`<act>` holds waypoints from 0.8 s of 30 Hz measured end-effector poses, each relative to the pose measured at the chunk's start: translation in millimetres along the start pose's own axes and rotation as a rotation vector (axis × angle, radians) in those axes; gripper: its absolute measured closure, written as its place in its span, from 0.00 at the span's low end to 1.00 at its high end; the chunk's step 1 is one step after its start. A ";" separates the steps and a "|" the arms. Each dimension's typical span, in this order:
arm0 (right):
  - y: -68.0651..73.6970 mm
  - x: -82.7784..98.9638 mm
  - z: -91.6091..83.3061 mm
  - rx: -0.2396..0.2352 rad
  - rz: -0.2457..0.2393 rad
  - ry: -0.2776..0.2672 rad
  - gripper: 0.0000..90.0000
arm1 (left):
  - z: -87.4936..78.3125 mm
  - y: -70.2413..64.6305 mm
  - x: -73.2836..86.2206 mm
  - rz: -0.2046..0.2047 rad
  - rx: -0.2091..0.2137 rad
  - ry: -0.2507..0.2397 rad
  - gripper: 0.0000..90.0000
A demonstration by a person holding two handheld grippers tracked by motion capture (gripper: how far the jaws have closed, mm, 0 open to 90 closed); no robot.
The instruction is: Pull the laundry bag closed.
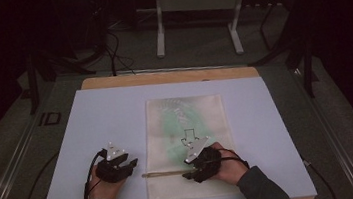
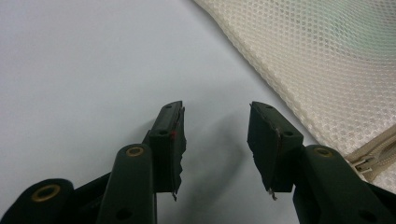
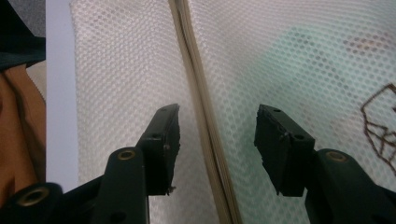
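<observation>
Right tongs (image 3: 217, 135) straddle the mesh bag's (image 3: 280, 60) zipper (image 3: 196, 93), jaws apart.

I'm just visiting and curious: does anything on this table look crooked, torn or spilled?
Nothing stands out. The mesh bag lies flat and square on the white board, with its zipper unbroken. Both hand-held grippers, left and right, are open and hold nothing.

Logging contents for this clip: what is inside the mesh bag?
Through the mesh bag a pale green item shows, with a dark outlined marking beside it. The netting blurs it, so what it is cannot be told. The zipper looks closed.
</observation>
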State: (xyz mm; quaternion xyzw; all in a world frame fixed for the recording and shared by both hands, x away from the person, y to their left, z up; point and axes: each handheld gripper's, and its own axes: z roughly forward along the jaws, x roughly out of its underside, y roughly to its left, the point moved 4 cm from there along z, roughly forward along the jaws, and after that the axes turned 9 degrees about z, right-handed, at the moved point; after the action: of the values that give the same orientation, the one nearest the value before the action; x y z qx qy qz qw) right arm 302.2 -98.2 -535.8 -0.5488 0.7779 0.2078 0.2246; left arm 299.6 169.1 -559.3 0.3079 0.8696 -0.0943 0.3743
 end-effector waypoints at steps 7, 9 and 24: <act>4.0 -9.5 6.8 -0.014 -0.014 -0.002 0.56 | -0.2 -0.2 -0.3 0.001 0.000 -0.003 0.62; 4.9 -12.5 8.7 -0.017 -0.019 -0.004 0.56 | -0.2 -0.2 -0.4 0.001 0.001 -0.004 0.62; 13.7 -32.5 26.4 -0.048 -0.050 0.000 0.60 | -1.5 -0.3 -0.7 0.000 0.013 -0.011 0.64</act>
State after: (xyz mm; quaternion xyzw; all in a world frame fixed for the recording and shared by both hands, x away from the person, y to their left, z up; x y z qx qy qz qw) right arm 302.0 -54.2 -537.4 -0.5734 0.7586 0.2209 0.2166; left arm 298.9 169.1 -557.7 0.3096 0.8669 -0.1019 0.3770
